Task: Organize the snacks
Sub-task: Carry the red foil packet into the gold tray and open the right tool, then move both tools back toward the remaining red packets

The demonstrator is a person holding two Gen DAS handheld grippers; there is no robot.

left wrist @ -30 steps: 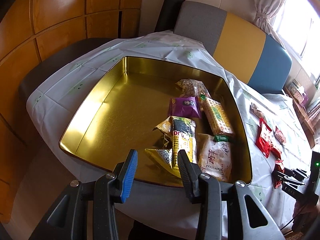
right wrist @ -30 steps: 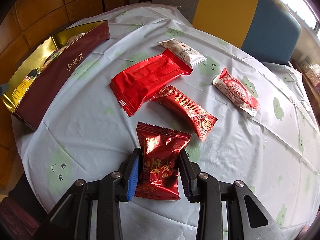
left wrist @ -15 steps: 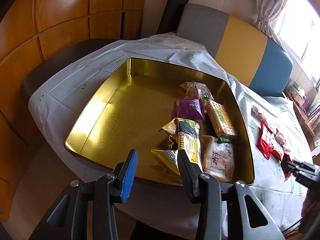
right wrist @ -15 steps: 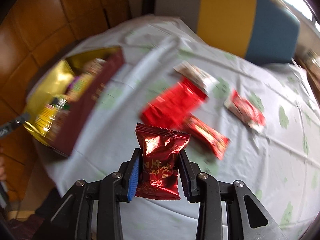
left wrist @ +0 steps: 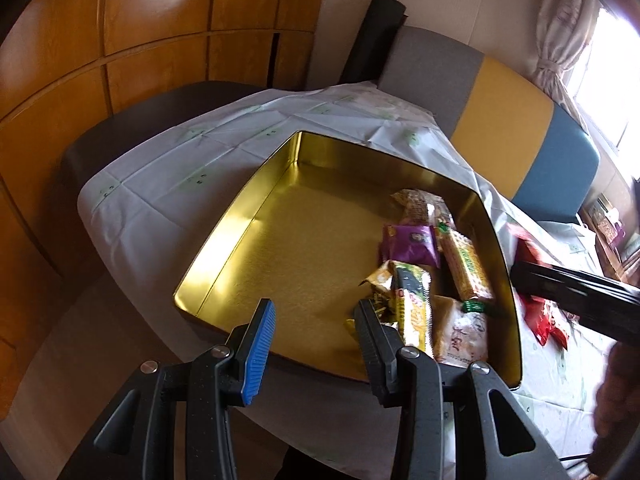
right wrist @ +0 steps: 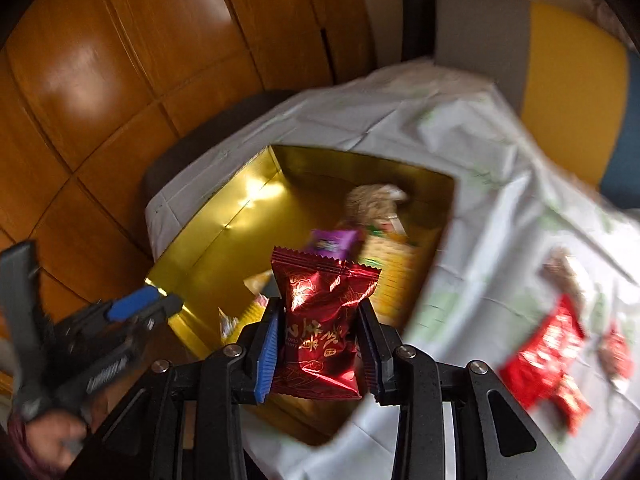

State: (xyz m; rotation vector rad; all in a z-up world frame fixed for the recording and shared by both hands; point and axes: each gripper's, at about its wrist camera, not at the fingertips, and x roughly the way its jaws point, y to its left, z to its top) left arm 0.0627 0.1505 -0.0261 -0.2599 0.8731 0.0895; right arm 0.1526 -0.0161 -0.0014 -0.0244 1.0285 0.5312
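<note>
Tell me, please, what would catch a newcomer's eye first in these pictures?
Probably the dark red snack packet, clamped upright in the right gripper above the gold tin. Next, the colourful snacks crowding the tin's right side, beyond the open, empty left gripper.

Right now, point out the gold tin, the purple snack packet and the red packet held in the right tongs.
gold tin (left wrist: 256,216): left wrist view, on its left inner wall.
purple snack packet (left wrist: 410,240): left wrist view, middle of its front.
red packet (right wrist: 320,320): right wrist view, middle of its front, between the right tongs (right wrist: 318,344).

Snack packets in tin's right side
</note>
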